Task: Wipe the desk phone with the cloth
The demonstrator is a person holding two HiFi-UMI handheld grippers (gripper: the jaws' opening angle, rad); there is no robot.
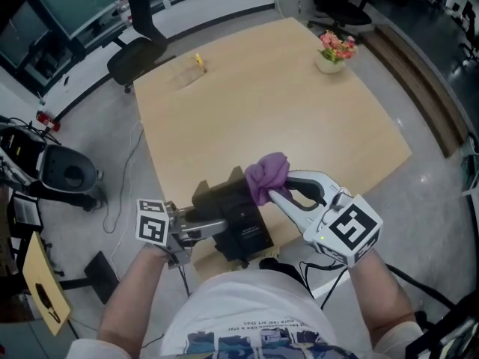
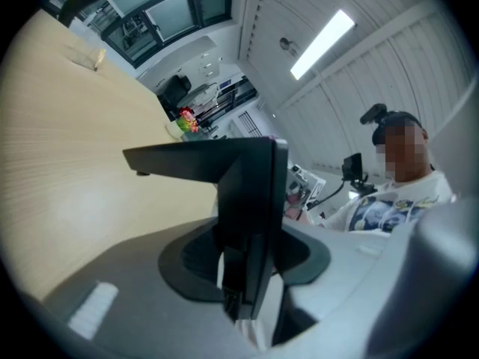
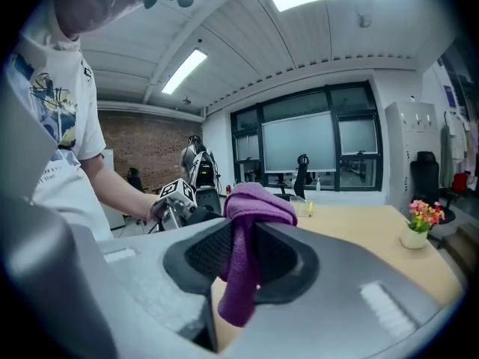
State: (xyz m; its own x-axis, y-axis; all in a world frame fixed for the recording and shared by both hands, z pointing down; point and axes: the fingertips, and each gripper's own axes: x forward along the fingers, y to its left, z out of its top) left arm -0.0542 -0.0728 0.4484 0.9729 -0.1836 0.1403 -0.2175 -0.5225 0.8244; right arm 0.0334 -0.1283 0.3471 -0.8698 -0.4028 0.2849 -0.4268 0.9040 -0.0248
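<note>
The black desk phone sits at the near edge of the wooden table. My left gripper comes in from the left and is shut on the phone's side; in the left gripper view the phone's dark body is clamped between the jaws of this gripper. My right gripper is shut on a bunched purple cloth, which rests against the phone's upper right part. In the right gripper view the cloth hangs between the jaws of the right gripper.
A small pot of pink flowers stands at the table's far right. A small yellow item lies near the far left edge. A black office chair stands beyond the table. Cables and equipment sit on the floor at the left.
</note>
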